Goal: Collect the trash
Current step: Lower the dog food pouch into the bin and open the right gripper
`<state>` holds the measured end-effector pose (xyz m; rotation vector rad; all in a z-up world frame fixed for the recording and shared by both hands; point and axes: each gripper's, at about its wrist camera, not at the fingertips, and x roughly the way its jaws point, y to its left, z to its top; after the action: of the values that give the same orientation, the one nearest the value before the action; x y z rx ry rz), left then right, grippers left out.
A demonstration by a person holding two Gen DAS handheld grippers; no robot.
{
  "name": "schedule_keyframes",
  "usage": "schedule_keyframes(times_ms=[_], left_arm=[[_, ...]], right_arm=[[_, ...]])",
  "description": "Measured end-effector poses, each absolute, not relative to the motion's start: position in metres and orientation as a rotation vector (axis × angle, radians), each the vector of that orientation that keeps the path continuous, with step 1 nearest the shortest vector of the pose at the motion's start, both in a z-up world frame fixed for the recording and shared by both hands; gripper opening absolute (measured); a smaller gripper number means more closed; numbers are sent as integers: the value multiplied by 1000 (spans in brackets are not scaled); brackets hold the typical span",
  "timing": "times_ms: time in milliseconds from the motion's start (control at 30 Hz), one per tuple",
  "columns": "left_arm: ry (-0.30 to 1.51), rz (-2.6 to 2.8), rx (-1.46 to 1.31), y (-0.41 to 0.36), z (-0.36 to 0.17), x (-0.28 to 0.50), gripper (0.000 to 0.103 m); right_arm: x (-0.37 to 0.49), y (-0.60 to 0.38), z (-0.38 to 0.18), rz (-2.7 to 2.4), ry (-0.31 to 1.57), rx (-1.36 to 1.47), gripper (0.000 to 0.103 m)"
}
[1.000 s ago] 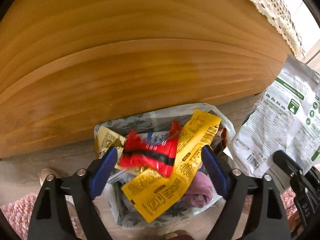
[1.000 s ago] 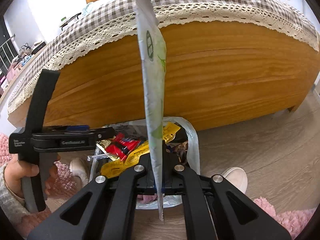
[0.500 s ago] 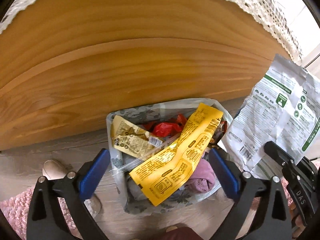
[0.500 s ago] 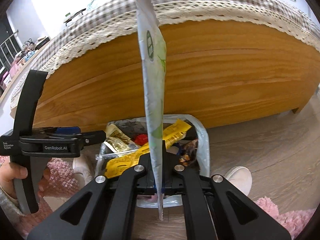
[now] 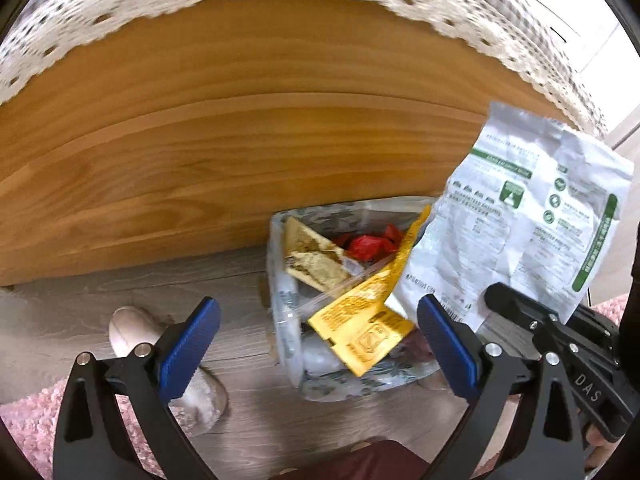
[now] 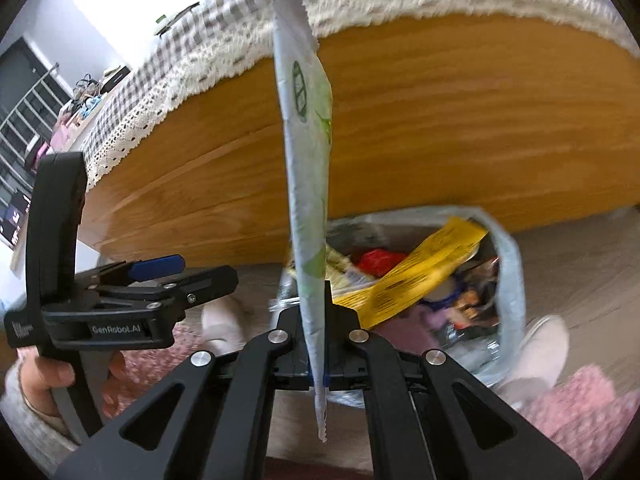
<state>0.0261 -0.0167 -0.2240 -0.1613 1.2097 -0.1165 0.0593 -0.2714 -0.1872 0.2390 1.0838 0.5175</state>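
trash [image 5: 362, 276] already filled much of the bag: a long yellow wrapper [image 5: 360, 316] lay slantwise across the opening at the lower centre of the left wrist view, with a crumpled red wrapper [image 5: 366, 244] and a gold-brown packet [image 5: 316, 260] beside it toward the top of the heap, so that part of the collecting looked done. one piece was left, as far as could be seen: the white and green pouch [image 5: 532, 216], not yet in the bag, held up at the right of that frame above and just beside the bag's rim. the right tool [image 6: 318, 364] was pressed together, pinching the pouch near its lower edge; seen edge-on in the right wrist view, the pouch rose as a thin, flat, slightly creased strip with a serrated end. the left tool [image 5: 318, 344] had just been opening and stood spread wide with nothing between its blue pads [image 5: 188, 344], hanging above the floor beside the bag. the trash bag [image 5: 288, 344] was thin, translucent, printed plastic, slack and wrinkled, its mouth gaping in a rough oval. it sat on the grey wood-grain floor [image 5: 120, 292] close against the bed [image 5: 240, 140], whose side was smooth, glossy, honey-coloured board under a white lace-edged checked cover. a fluffy pink rug [image 5: 28, 420] showed at the lower left, and a pale slipper [image 5: 132, 328] lay just beside it.
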Motion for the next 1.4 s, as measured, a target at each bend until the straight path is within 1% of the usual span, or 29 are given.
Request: schedule_keyframes(times_ms=[233,367,633,833,1133,1333,1367,1400], left_arm=[[1206,-86,-201,3,-225,26,96],[1209,-81,-177,-1,-226,28,96],[1215,-98,-118,-9,-231,26,96],[1231,-109,-119,-10,-238,25,96],[1237,-101,-116,-10,-242,26,96],[1245,-102,-107,-13,-246,28,96],[1245,-102,-106,-13,-246,28,96],[1245,-103,-106,-13,-246,28,96]], right_arm=[[74,-263,-212,490,1206,404,2],[83,-261,-229,435,1272,482,2],[97,-254,-255,319,1364,532,3],[105,-239,-287,191,1467,587,3],[116,-236,-300,142,1477,598,3],[120,-229,-290,166,1471,552,4],[120,-227,-288,166,1472,541,4],[119,-230,-287,165,1475,538,8]])
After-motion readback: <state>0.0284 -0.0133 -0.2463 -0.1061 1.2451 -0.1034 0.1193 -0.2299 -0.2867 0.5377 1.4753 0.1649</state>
